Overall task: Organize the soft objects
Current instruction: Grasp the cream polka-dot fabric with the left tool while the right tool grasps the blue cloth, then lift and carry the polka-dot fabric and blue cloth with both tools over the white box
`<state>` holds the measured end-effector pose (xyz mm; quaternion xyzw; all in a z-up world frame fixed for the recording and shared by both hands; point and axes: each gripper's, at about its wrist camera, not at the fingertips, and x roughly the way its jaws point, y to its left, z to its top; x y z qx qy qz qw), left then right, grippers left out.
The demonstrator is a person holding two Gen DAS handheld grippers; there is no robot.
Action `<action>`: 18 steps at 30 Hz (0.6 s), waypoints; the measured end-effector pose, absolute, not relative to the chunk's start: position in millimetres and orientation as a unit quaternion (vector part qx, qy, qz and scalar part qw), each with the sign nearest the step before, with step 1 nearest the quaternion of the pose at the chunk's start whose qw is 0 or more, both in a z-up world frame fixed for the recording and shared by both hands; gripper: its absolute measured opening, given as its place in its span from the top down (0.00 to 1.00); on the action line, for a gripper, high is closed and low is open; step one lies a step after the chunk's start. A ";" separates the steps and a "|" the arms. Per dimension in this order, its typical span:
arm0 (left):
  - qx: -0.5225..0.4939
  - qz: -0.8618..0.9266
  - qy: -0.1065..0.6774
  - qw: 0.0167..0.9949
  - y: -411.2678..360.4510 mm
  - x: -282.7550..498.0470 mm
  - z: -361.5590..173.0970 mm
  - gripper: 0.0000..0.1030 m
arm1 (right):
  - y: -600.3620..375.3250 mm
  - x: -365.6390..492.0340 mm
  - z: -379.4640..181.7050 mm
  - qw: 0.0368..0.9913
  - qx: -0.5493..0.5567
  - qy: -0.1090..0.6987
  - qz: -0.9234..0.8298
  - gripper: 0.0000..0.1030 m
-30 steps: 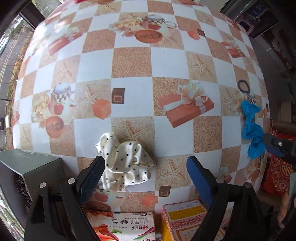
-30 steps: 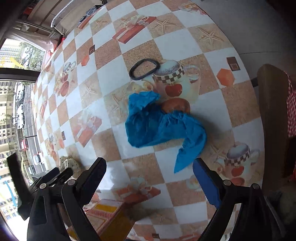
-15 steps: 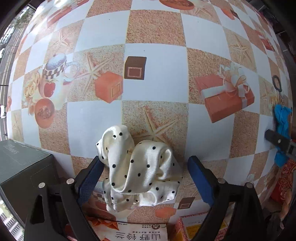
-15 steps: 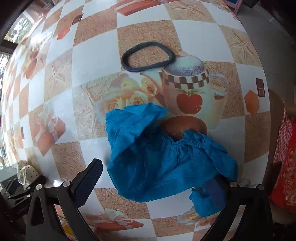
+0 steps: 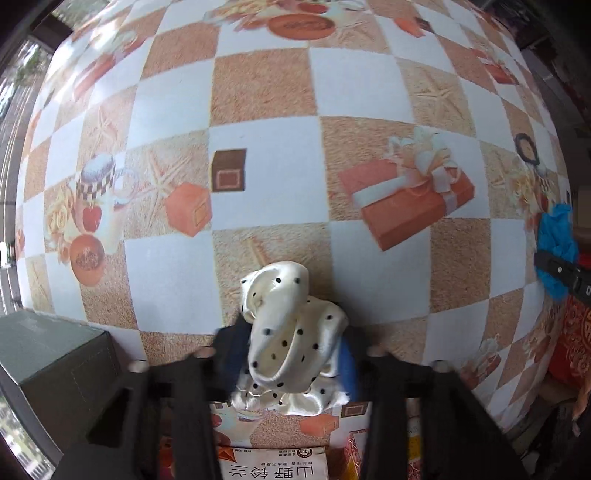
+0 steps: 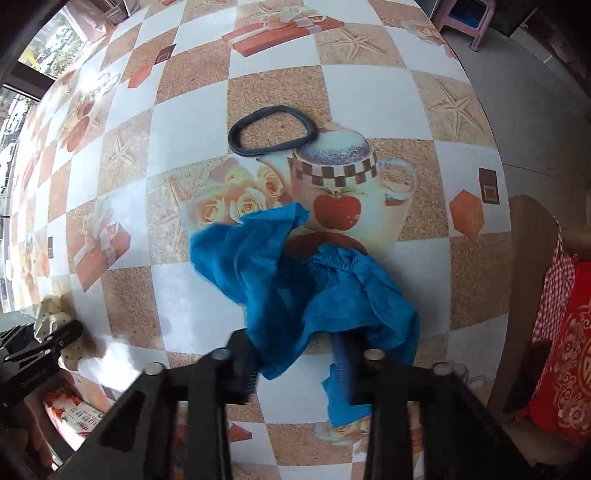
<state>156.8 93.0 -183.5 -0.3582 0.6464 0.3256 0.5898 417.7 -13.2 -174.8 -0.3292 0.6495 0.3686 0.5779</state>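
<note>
Left wrist view: left tongs point(image 5: 291, 354) closed on the dotted scrunchie point(image 5: 291, 332) beside the grey box point(image 5: 55, 354); right tongs point(image 6: 295, 354) pinch the blue cloth point(image 6: 295, 273). Both grasped, neither yet put away; black band point(image 6: 272, 130) untouched on the desk point(image 6: 388, 92).

I see a table point(image 5: 362, 92) w/ checkered cloth, white and tan squares printed w/ gifts, starfish, teapots. Daylight glares on it to the left of the right claw, from a window point(image 6: 44, 44) w/ trees outside. Grey floor point(image 6: 535, 92) beyond the table's far right edge, small pink stool point(image 6: 469, 18) on it. Right of that claw: wooden chair point(image 6: 532, 236), red cushion point(image 6: 569, 354).
</note>
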 end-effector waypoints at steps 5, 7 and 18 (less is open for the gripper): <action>-0.342 0.302 0.630 0.628 86.7 177.9 -159.3 0.77 | -37.6 439.8 -159.9 0.576 -0.256 0.672 0.388 0.84; -0.330 0.292 0.623 0.647 84.1 188.7 -141.9 0.77 | -45.6 444.6 -148.9 0.575 -0.243 0.671 0.400 0.84; -0.301 0.260 0.599 0.695 50.3 216.8 -92.1 0.77 | -85.2 452.9 -129.3 0.563 -0.222 0.687 0.403 0.66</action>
